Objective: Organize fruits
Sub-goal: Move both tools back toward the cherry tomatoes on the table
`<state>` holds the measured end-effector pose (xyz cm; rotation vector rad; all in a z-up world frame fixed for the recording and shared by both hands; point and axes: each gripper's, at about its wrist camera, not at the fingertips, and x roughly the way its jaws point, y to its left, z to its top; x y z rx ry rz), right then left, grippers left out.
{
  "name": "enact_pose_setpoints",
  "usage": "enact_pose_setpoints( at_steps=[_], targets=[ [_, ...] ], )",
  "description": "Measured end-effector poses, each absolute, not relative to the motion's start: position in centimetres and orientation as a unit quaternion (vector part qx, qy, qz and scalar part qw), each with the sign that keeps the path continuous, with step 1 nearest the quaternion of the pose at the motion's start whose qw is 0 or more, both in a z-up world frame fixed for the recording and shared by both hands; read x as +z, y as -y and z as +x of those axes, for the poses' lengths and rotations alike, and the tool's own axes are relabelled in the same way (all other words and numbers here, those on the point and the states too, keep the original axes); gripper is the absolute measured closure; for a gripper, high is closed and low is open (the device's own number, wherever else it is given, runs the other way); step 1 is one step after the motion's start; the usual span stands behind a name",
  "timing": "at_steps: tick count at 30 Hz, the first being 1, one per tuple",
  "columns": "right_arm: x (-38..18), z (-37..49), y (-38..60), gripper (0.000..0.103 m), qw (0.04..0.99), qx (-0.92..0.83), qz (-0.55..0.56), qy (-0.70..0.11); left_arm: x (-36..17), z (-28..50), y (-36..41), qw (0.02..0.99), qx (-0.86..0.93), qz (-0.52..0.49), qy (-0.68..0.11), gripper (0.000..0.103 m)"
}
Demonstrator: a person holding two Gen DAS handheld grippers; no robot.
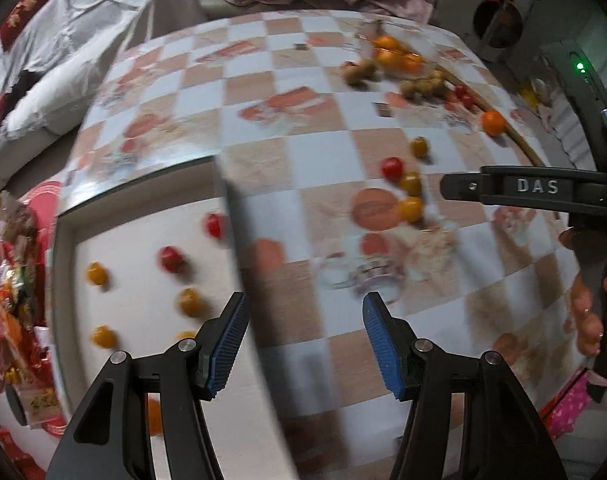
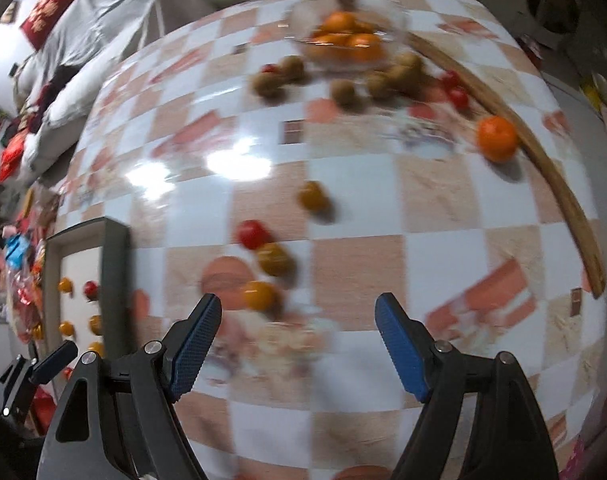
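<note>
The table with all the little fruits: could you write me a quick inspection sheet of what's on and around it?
Surface: table under a glossy checked cloth, with glare.
Job's things: white tray at the table's left edge holds small red and yellow tomatoes; loose tomatoes lie mid-table; a clear bowl of oranges stands at the far side, with brown fruits beside it and one orange apart.
Clutter: a wooden stick along the right edge.
Grippers: left gripper and right gripper both open and empty above the table.
Cables: nothing seen.
Surroundings: bedding behind; colourful packets at left.
</note>
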<state>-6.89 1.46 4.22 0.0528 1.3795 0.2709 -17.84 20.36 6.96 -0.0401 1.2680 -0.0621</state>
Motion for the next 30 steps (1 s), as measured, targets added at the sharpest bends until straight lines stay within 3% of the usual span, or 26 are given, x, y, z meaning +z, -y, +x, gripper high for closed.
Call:
enact_pose_setpoints(
  at_steps=[11,16,24,26,28,30],
  targets=[
    [2.9,-4.2,0.1,0.022,0.76,0.15,0.004,-0.632,3.5,-13.6,-15.6,0.796,-0.039,-0.053,-0.601,0.043],
    [2.0,-2.8,-0.9,0.044,0.755,0.179,-0.006,-0.631,2.6,-12.3,-14.7,0.799,-0.032,-0.055,-0.598,0.043],
    [1.2,-1.2,-2.9,0.051,0.756,0.216,-0.029,-0.618,1.9,-10.8,-14.2,0.8,-0.022,-0.066,-0.596,0.043],
    [1.2,-0.8,-3.4,0.057,0.758,0.221,-0.038,-0.613,1.8,-10.6,-13.9,0.8,-0.023,-0.064,-0.596,0.043],
    [1.2,-0.5,-3.6,0.075,0.756,0.228,-0.043,-0.612,1.7,-10.3,-13.7,0.8,-0.023,-0.063,-0.596,0.043],
    [1.3,-0.4,-3.8,0.081,0.752,0.237,-0.042,-0.613,1.6,-10.1,-13.5,0.799,-0.022,-0.065,-0.597,0.043]
  ],
)
